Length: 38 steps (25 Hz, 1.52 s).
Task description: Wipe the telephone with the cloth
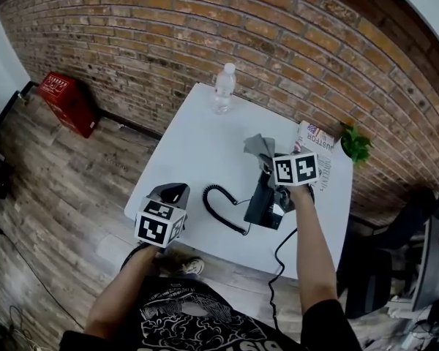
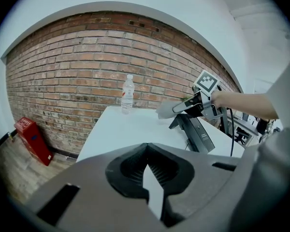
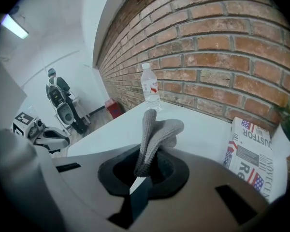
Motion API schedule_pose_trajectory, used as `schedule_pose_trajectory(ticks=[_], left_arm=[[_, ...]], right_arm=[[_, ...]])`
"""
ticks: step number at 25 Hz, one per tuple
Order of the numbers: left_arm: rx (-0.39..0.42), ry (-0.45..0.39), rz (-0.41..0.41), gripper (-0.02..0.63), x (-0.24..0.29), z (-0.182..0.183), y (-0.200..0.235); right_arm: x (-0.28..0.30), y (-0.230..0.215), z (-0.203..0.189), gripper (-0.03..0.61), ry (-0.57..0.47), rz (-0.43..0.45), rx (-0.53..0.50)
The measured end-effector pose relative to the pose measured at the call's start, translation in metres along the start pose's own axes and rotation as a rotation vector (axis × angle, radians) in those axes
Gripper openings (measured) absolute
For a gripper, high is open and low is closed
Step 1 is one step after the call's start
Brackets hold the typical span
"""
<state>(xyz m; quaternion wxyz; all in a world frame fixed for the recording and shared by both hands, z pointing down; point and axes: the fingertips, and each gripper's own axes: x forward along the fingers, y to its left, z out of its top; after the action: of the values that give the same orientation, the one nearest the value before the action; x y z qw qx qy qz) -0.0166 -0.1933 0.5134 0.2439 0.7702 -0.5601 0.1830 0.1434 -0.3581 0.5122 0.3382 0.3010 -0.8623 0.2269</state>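
A brick wall (image 1: 205,35) runs behind the telephone (image 1: 262,205), and the white table (image 1: 197,148) lies under it. A red crate (image 1: 67,101) sits on the floor far off to the telephone's left, against the wall. The telephone itself is dark and tilted up, with its coiled cord (image 1: 218,205) looping out on its left. The left gripper (image 1: 173,194) hangs well to the telephone's left, with its 2 jaws drawn together on nothing. The right gripper (image 1: 269,161) is over the telephone's far end, its jaws clamped on a fold of the grey cloth (image 1: 258,145). The cloth juts out just past the telephone's far end, and contact between them cannot be made out. A printed box (image 1: 316,139) lies beyond the telephone to its right. 1 clear bottle (image 1: 224,88) stands far behind the telephone near the wall. A small green plant (image 1: 355,143) sits right of the telephone.
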Motion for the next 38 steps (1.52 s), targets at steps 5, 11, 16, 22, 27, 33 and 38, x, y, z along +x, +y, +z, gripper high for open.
schedule_pose_trajectory(ticks=[5, 11, 16, 22, 27, 33, 38], left_arm=[[-0.003, -0.01, 0.014, 0.006, -0.006, 0.002, 0.007], [-0.018, -0.031, 0.014, 0.006, -0.017, 0.009, 0.013], [-0.018, -0.058, 0.009, 0.006, -0.022, 0.021, 0.026], [0.021, -0.074, -0.043, 0.006, -0.019, 0.04, 0.038], [0.065, -0.085, -0.115, 0.006, -0.016, 0.055, 0.045], [0.113, -0.096, -0.19, 0.006, -0.018, 0.072, 0.048], [0.128, -0.106, -0.238, 0.006, -0.018, 0.079, 0.041]], right_arm=[[0.007, 0.016, 0.011, 0.011, -0.024, 0.017, -0.02], [0.01, 0.049, 0.022, 0.011, -0.08, 0.04, -0.03], [0.001, 0.085, 0.041, 0.011, -0.188, 0.042, -0.042], [-0.022, 0.107, 0.054, 0.011, -0.302, -0.043, -0.044], [-0.035, 0.118, 0.047, 0.011, -0.343, -0.132, -0.01], [-0.054, 0.133, 0.03, 0.011, -0.399, -0.216, 0.072], [-0.086, 0.134, 0.013, 0.011, -0.473, -0.284, 0.162]])
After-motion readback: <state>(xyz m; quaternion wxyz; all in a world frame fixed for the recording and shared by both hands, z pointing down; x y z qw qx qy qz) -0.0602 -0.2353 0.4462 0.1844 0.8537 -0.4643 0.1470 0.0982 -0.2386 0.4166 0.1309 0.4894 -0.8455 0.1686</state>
